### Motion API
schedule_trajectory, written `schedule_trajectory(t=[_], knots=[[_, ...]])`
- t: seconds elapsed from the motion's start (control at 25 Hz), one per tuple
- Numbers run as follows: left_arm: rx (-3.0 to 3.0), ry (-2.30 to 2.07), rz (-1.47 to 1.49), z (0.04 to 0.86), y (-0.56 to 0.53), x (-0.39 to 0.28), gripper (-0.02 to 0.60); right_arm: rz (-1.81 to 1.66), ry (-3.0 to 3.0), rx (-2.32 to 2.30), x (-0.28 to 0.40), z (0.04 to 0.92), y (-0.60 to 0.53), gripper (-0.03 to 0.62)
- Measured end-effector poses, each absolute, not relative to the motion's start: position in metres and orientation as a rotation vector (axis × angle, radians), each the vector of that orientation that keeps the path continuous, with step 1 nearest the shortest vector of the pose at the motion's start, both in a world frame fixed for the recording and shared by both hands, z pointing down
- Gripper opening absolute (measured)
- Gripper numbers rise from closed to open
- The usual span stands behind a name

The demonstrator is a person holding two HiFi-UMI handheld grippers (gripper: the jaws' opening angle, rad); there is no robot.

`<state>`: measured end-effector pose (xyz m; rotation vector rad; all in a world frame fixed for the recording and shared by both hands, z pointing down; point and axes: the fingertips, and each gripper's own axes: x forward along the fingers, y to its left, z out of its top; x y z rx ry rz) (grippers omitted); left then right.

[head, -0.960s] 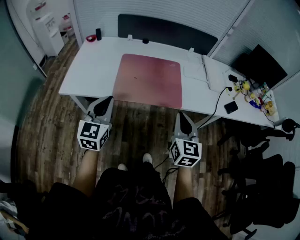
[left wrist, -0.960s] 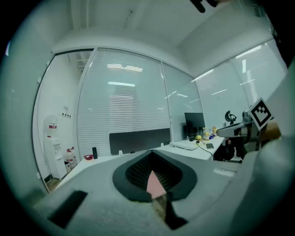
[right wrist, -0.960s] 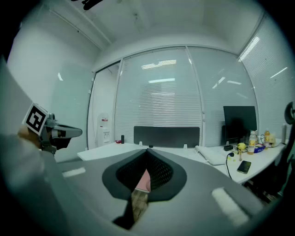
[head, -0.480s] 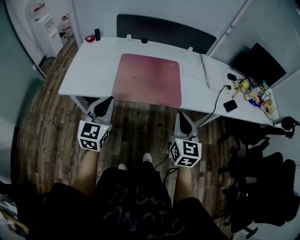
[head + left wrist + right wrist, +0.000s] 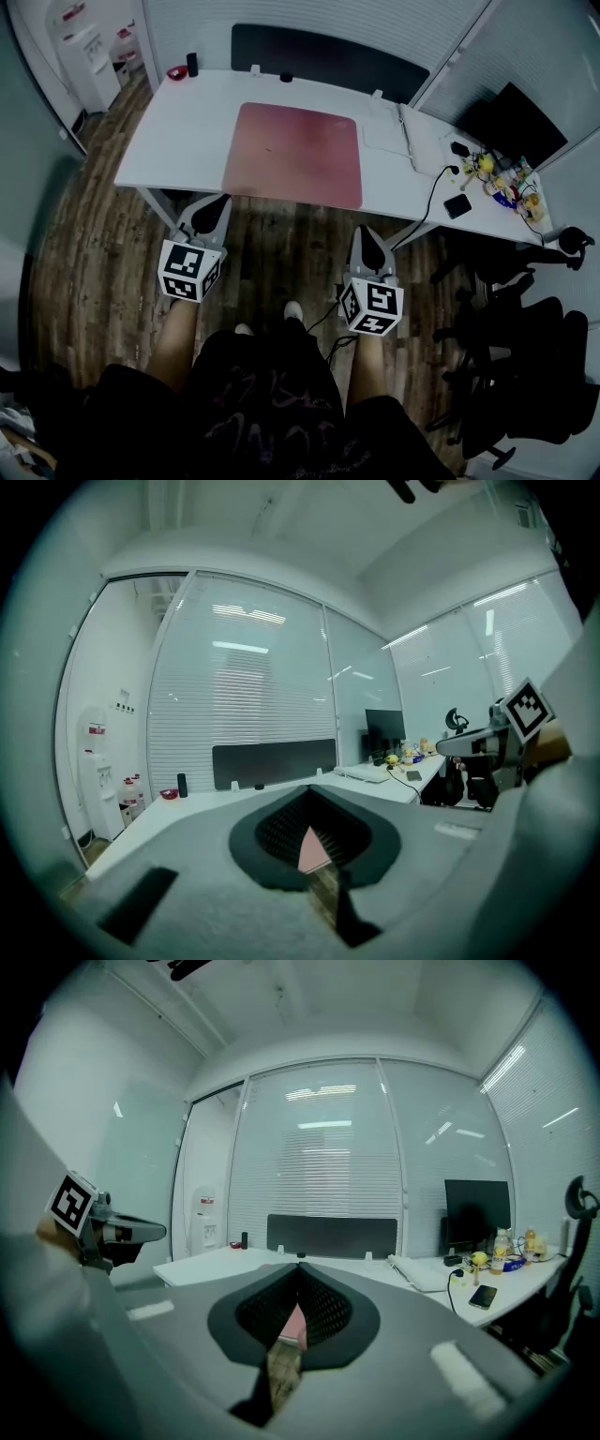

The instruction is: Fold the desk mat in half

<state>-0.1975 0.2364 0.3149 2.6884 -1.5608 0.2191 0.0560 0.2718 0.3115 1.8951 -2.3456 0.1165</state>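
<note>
Pink rectangular desk mat is lying flat, unfolded, at the white desk's front edge; left gripper and right gripper are hanging near that edge (over wood floor), jaws fully closed, empty.

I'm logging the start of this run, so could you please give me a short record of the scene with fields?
Desk mat: pink, flat and unfolded on the white desk
Left gripper: shut, empty, held over the floor short of the desk
Right gripper: shut, empty, likewise short of the desk
Task progress: fold not yet begun
</note>
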Motion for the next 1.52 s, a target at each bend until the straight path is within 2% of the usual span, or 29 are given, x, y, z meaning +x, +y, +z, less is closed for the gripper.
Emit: schedule_trajectory(t=[0.8,1.52], knots=[[2.705,-1.539,0.235,0.328,0.194,-0.197,0.0,0.106,-2.336,1.924,0.056,0.32,0.227,0.009],[2.587,-1.549,0.386,0.369,0.057,-0.147,0.0,0.271,-2.342,1.837,0.113,0.366,0.073,0.009]])
